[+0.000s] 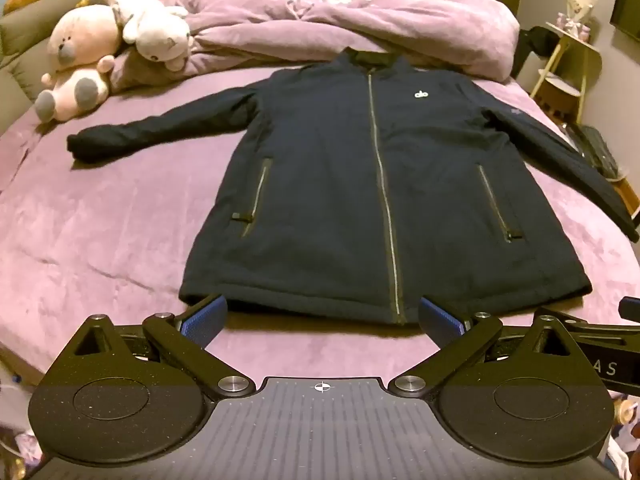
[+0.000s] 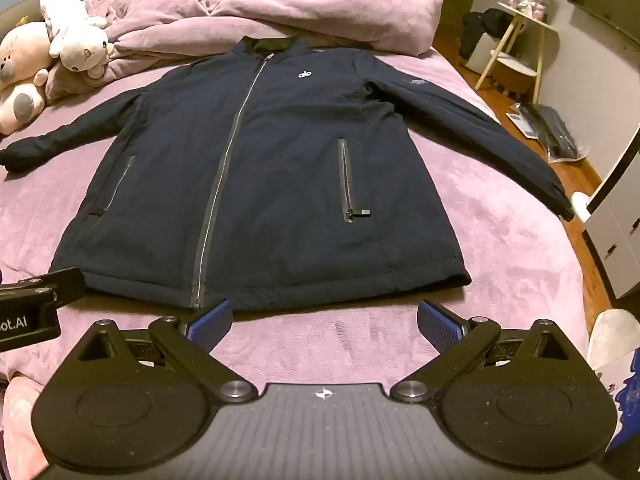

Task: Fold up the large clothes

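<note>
Purple plush covers the bed [image 1: 100, 240], and one dark navy jacket [image 1: 340, 184] lies flat on it, zipped, front up. Its long axis runs from the hem near the grippers to the collar by the bunched blanket [image 1: 360, 24], with both sleeves spread outward. Two stuffed toys [image 1: 80, 60] lie beyond the jacket's sleeve. The left gripper [image 1: 322, 318] and right gripper [image 2: 324, 320] hover by the hem, jaws wide, holding nothing.

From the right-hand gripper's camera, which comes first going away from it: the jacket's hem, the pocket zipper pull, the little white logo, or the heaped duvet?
1. Jacket hem, just beyond the right gripper.
2. Pocket zipper pull, mid-jacket, right side.
3. White logo, high on the chest.
4. Purple duvet, heaped at the bed's far end.
</note>
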`<move>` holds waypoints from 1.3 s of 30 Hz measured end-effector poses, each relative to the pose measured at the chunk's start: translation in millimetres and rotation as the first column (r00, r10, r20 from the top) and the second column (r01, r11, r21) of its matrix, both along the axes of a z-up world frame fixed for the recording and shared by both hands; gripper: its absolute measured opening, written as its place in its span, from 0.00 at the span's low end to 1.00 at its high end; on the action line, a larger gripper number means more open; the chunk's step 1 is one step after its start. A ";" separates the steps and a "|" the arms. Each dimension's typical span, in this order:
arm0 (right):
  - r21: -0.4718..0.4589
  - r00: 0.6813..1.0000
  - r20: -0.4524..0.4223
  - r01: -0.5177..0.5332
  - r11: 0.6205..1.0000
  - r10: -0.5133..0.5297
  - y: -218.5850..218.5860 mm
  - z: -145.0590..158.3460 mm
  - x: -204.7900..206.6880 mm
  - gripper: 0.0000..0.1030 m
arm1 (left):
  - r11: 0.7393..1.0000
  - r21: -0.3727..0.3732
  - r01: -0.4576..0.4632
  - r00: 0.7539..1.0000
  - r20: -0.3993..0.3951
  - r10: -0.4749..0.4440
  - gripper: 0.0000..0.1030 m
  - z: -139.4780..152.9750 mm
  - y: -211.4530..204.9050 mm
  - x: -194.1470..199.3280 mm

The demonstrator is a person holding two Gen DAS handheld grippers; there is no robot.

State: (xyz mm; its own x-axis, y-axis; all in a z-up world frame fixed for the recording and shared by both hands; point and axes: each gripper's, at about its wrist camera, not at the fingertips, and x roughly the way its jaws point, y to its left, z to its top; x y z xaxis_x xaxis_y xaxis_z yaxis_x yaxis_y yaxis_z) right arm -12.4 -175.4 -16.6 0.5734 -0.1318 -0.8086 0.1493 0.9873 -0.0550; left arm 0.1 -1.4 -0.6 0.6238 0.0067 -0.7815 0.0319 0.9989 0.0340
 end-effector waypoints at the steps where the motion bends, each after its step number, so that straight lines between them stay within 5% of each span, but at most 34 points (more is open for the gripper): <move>1: 0.001 1.000 0.001 0.000 1.000 0.000 0.1 0.0 0.0 0.96 | 1.000 0.003 -0.002 1.000 -0.001 0.002 1.00 -0.1 -1.2 -0.5; 39: 0.003 1.000 0.004 -0.002 1.000 0.002 2.4 -1.2 -0.7 0.96 | 0.999 -0.036 -0.018 1.000 -0.022 0.017 1.00 -3.6 4.5 -3.5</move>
State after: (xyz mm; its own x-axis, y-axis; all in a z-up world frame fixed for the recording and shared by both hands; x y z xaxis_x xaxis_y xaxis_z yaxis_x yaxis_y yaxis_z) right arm -13.1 -173.0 -17.8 0.5770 -0.1285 -0.8066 0.1476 0.9877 -0.0517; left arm -3.4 3.1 -4.2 0.6069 -0.0108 -0.7947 0.0149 0.9999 -0.0022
